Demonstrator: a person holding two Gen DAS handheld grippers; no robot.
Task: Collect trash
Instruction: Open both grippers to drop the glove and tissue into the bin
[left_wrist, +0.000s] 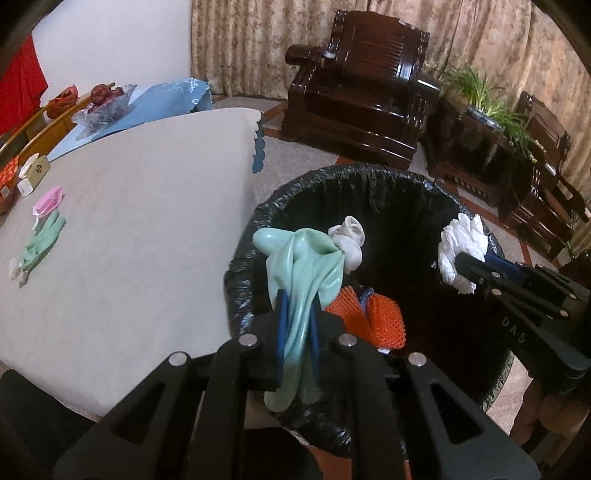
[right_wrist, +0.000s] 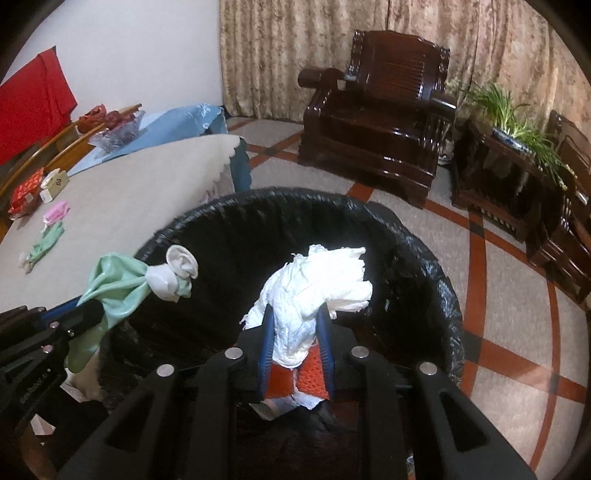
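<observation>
Both of the person's tools are hanging over the round bin lined with a black plastic bag (left_wrist: 369, 184), which is standing on the patterned floor just beside the table under its pale grey cloth (left_wrist: 147, 221).

The left gripper (left_wrist: 297, 325) is pinching a limp mint-green rubber glove with a knotted white cuff (left_wrist: 306, 266). Its blue-padded fingers (left_wrist: 282, 325) are closed tight around the middle of the glove, so the fingertips of the glove are dangling below the clamp and the white knot is sticking up above it, over the bin's near rim.

The right gripper (right_wrist: 295, 332) is squeezing a crumpled wad of white tissue paper (right_wrist: 317, 284). Its claws are drawn in against the wad, gripping it low down, and the paper is bulging out above the pads, held over the bin's open mouth.

Down inside the bin, a piece of orange foam fruit netting (left_wrist: 384, 317) is lying on the bottom.

Back on the table, well apart from the bin, a second mint-green glove (left_wrist: 40, 240) is lying flat with a small pink wrapper (left_wrist: 48, 201) just beside it. Further along, a small cardboard tissue box (left_wrist: 35, 173) is sitting near the table's far edge. A dark polished wooden armchair (right_wrist: 380, 122) is standing against the curtain.
</observation>
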